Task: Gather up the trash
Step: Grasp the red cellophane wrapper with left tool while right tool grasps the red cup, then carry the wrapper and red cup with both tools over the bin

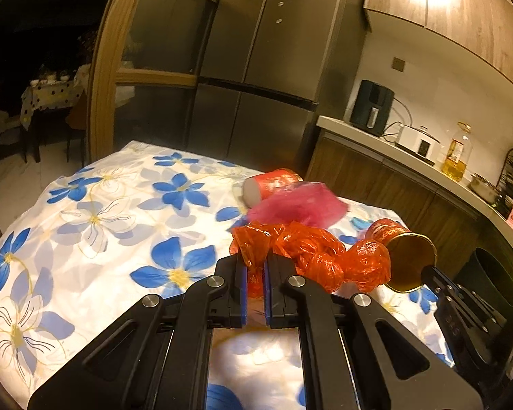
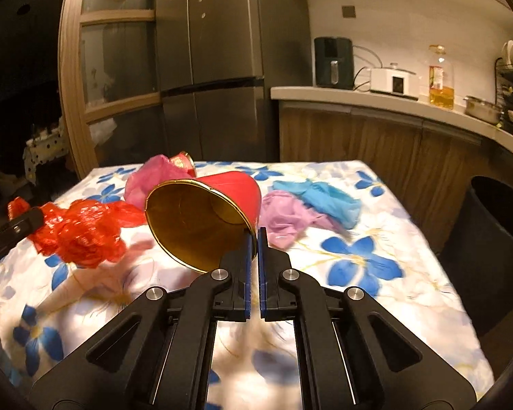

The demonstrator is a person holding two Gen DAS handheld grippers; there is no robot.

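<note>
1. Pinching a crumpled orange plastic bag [image 1: 311, 256], the left gripper [image 1: 255, 273] has its blue pads drawn narrow on one twisted fold. In my judgement that suffices because the film is light. The rest of the bag billows at centre right of the left wrist view, apparently off the cloth.

2. The right gripper [image 2: 257, 235] has its jaws nearly together on the rim of a red paper cup [image 2: 205, 218], at the centre of the right wrist view. The thin wall sits between the pads and the gold mouth faces the camera. A rim grip likely suits a cup lying on its side.

3. More trash is left on the floral tablecloth [image 2: 359, 259]: a pink wad [image 2: 147, 179] with a second red cup [image 2: 183, 162] behind it at upper left of centre, and a lilac wad [image 2: 287, 217] touching a blue wad [image 2: 328, 198] to the right.

4. A dark bin [image 2: 492, 239] stands just beside the table at the right edge of the frame. It is probably where both loads go, so the task looks partly done.

5. One risk: the cup could pivot or slip from so small a bite.
</note>
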